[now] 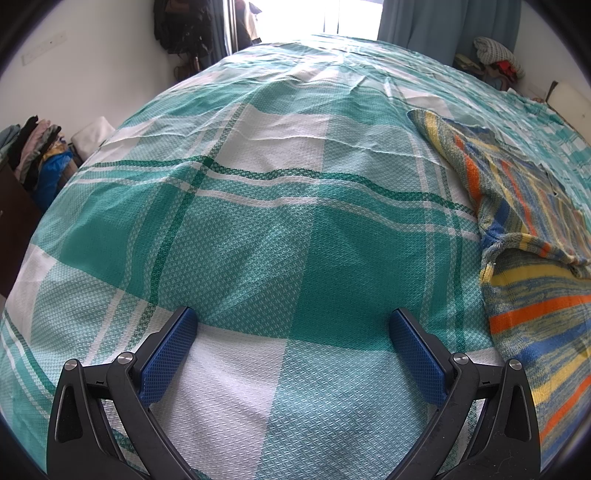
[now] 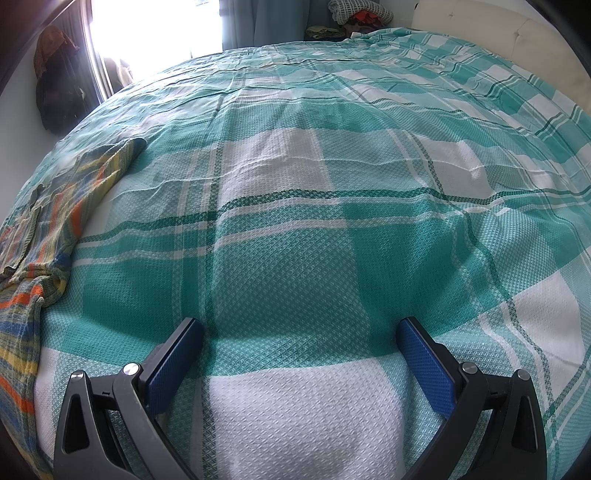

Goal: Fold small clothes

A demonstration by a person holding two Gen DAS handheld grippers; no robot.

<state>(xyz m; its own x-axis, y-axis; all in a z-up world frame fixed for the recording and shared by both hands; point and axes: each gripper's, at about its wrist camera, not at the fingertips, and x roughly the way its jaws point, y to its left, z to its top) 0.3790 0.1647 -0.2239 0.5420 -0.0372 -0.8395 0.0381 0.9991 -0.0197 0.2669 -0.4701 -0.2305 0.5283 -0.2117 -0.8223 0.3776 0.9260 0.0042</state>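
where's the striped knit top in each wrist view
Left wrist: the striped knit top lies along the right edge, beyond the open left gripper.
Right wrist: it lies along the left edge, beside the open right gripper.
Shared landmark: the bright window.

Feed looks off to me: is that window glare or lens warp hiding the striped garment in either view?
Left wrist view: window blown out white, bed bulged by fisheye, striped garment sharp and evenly lit at right edge. Right wrist view: window flares at top left, hazing the garment's far end; nearer stripes stay readable.
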